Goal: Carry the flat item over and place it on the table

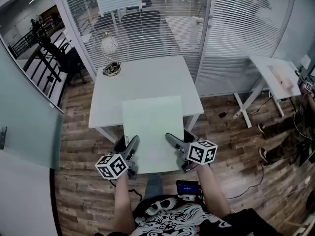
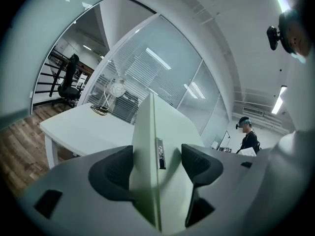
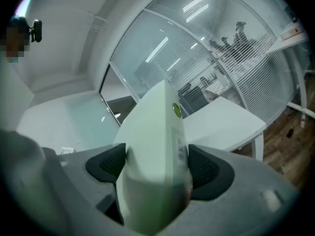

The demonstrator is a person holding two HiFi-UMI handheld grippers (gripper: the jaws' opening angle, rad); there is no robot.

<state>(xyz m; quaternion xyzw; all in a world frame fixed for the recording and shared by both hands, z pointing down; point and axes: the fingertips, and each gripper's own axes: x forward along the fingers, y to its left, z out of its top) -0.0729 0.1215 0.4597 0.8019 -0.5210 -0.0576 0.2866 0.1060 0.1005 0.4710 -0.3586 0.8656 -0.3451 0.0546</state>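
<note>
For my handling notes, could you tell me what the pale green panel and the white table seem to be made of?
Panel: rigid, matte, maybe plastic or coated board; it shows no sag though gripped at one edge. Table: smooth white top, likely laminate; no grain shows.

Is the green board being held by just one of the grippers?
No, the left gripper and the right gripper each clamp one side edge of the pale green board.
</note>
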